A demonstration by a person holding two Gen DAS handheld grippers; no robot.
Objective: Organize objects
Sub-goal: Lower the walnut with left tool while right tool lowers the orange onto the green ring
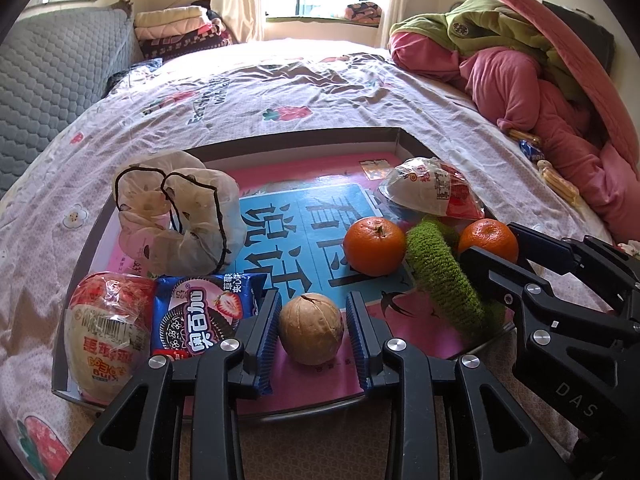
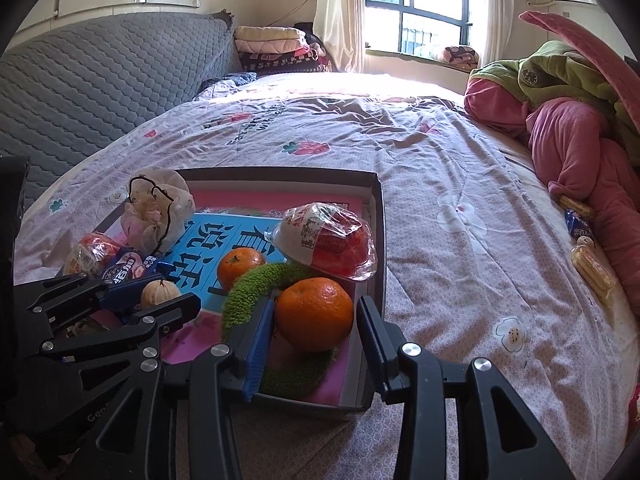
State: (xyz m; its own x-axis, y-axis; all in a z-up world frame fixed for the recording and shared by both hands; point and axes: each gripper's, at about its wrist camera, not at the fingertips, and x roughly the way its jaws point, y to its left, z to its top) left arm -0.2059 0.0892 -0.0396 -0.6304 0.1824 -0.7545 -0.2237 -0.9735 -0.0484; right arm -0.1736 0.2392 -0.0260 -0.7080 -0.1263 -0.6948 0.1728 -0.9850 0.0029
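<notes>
A shallow box with a pink and blue printed floor lies on the bed. A brown nut rests on its floor between the pads of my left gripper, with thin gaps on both sides. My right gripper straddles an orange at the box's near right corner; its right pad stands clear of the fruit. The orange lies on a green knitted band. A second orange, a white drawstring bag, a blue cookie pack and two wrapped buns also sit in the box.
The box rests on a pink patterned bedsheet. Pink and green bedding is piled at the right, with loose snack packs beside it. A grey quilted pad rises at the left. Folded blankets sit by the window.
</notes>
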